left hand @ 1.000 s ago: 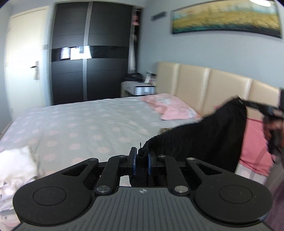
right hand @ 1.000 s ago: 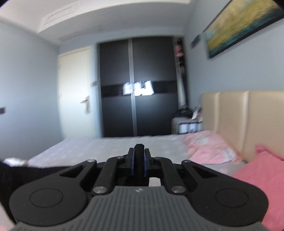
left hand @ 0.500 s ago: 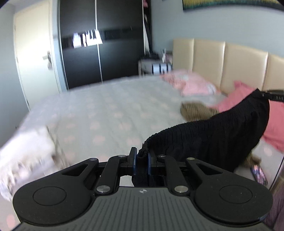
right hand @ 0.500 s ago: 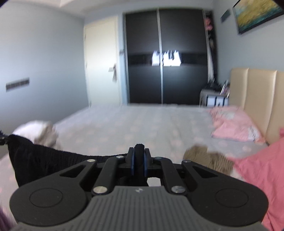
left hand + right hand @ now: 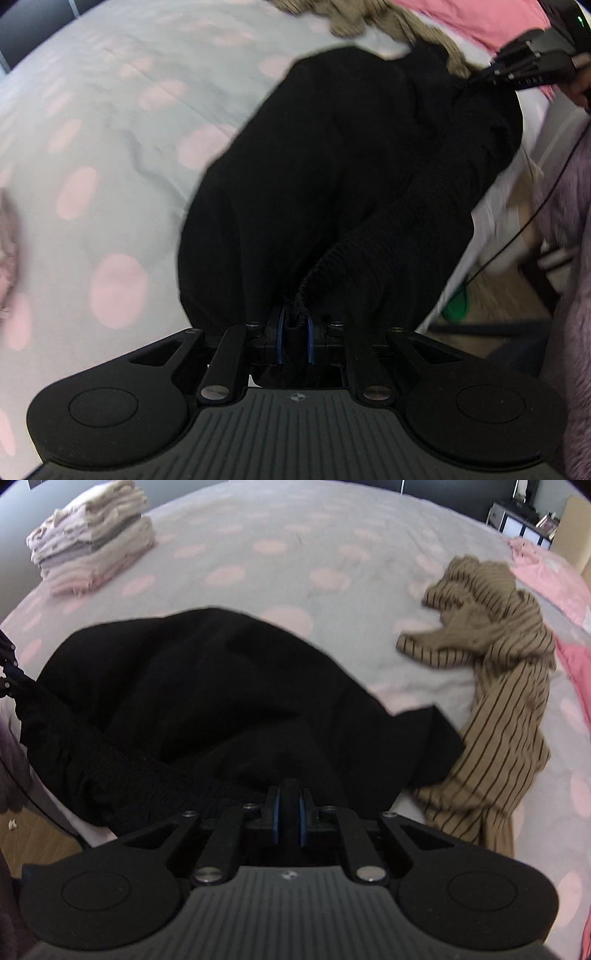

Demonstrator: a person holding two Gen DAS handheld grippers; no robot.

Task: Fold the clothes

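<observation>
Jaws on both grippers are pinched narrow on one black garment (image 5: 332,177). The left gripper (image 5: 294,325) clamps a gathered, ribbed edge of it between its blue-lined pads, and the right gripper (image 5: 289,801) clamps another part of the same edge. From the left wrist view the right gripper shows again at the garment's far corner, with a bit of the person's hand behind it.

One black garment, then, spread between two grippers, with most of its cloth lying on the bed (image 5: 280,535) near the bed's near edge. Part of the ribbed band hangs past that edge, above a strip of wooden floor (image 5: 37,842).

Beside the black garment, and touching its right side, lies one crumpled tan striped garment (image 5: 495,686). Well apart from the black garment, toward the bed's far left corner, stands one stack of folded pale clothes (image 5: 92,535); the number of pieces in it cannot be counted. Beyond the striped garment, pink pillows (image 5: 546,568) lie along the bed's right side; how many is unclear. The bedsheet is grey with pink dots.
</observation>
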